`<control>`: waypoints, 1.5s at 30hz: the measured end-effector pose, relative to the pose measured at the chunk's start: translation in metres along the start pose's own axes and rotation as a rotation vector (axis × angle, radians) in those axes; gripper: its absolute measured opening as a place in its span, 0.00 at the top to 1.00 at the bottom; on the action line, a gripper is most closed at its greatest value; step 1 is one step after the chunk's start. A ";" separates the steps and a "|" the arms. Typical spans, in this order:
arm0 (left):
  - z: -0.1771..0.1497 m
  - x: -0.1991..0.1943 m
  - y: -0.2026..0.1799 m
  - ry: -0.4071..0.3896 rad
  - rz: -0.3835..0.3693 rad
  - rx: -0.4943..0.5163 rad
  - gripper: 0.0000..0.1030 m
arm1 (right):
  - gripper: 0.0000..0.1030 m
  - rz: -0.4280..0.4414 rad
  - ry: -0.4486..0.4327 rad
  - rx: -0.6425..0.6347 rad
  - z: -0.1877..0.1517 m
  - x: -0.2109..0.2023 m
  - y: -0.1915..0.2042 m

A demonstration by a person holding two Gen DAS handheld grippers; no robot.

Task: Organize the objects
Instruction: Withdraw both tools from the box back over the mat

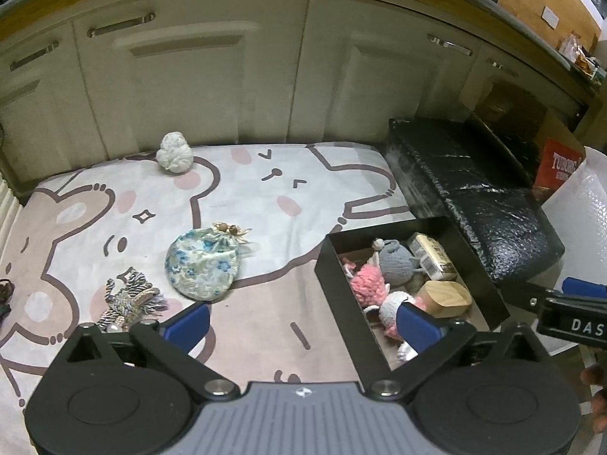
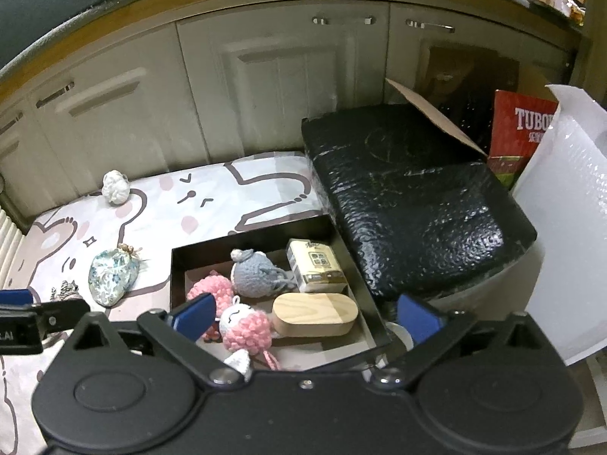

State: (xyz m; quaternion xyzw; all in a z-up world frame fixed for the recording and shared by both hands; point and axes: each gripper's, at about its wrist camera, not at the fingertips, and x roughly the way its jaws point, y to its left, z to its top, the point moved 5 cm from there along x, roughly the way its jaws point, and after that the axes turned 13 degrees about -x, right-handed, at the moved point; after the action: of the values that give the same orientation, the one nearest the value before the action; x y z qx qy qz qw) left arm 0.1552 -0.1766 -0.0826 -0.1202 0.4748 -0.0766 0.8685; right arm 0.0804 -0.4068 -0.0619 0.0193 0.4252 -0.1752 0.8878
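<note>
A black open box (image 1: 343,292) (image 2: 178,265) sits on the cartoon-print mat (image 1: 265,197). It holds a grey knit toy (image 2: 255,273), pink knit toys (image 2: 246,328), a wooden oval case (image 2: 315,314) and a cream packet (image 2: 315,269). On the mat lie a floral pouch (image 1: 202,267) (image 2: 110,276), a tasselled striped item (image 1: 131,299) and a white knit ball (image 1: 175,151) (image 2: 115,187). My left gripper (image 1: 303,322) is open and empty, near the box's left wall. My right gripper (image 2: 305,316) is open and empty above the box's near end.
A black wrapped block (image 1: 470,193) (image 2: 409,204) lies right of the box. A red carton (image 2: 519,129) and white bubble wrap (image 2: 557,204) stand at the far right. Cream cabinet doors (image 1: 189,76) close off the back.
</note>
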 end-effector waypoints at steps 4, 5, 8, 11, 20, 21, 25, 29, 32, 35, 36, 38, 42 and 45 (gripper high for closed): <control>0.002 -0.003 0.005 -0.009 0.007 0.000 0.00 | 0.00 -0.005 0.003 -0.005 0.001 -0.002 0.002; 0.002 -0.005 0.006 -0.011 0.007 -0.002 0.00 | 0.00 -0.011 0.004 -0.006 0.001 -0.002 0.002; 0.003 -0.008 0.011 -0.019 0.009 -0.003 0.00 | 0.00 -0.013 0.007 -0.005 0.001 -0.002 0.004; 0.004 -0.011 0.019 -0.028 0.014 -0.008 0.00 | 0.00 -0.015 0.011 -0.009 0.003 0.000 0.009; 0.015 -0.022 0.062 -0.061 0.050 -0.068 0.00 | 0.00 0.017 -0.002 -0.041 0.014 0.004 0.042; 0.016 -0.023 0.068 -0.068 0.055 -0.075 0.00 | 0.00 0.022 -0.005 -0.044 0.016 0.005 0.047; 0.020 -0.030 0.094 -0.101 0.091 -0.092 0.00 | 0.00 0.050 -0.015 -0.061 0.023 0.007 0.067; 0.024 -0.037 0.126 -0.129 0.126 -0.121 0.00 | 0.00 0.077 -0.024 -0.085 0.030 0.009 0.088; 0.027 -0.043 0.145 -0.144 0.127 -0.168 0.00 | 0.00 0.094 -0.027 -0.095 0.035 0.010 0.103; 0.029 -0.048 0.159 -0.163 0.126 -0.189 0.00 | 0.00 0.110 -0.030 -0.112 0.039 0.011 0.119; 0.030 -0.050 0.163 -0.170 0.126 -0.191 0.00 | 0.00 0.114 -0.031 -0.120 0.041 0.011 0.124; 0.031 -0.053 0.168 -0.181 0.130 -0.194 0.00 | 0.00 0.124 -0.036 -0.135 0.045 0.011 0.134; 0.032 -0.055 0.177 -0.194 0.143 -0.194 0.00 | 0.00 0.159 -0.041 -0.134 0.050 0.013 0.153; 0.032 -0.056 0.181 -0.202 0.153 -0.175 0.00 | 0.00 0.182 -0.047 -0.126 0.052 0.014 0.163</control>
State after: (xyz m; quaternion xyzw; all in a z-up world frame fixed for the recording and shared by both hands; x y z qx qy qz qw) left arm 0.1553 0.0154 -0.0720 -0.1660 0.3975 0.0442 0.9014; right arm 0.1814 -0.2674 -0.0580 -0.0021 0.4108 -0.0675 0.9092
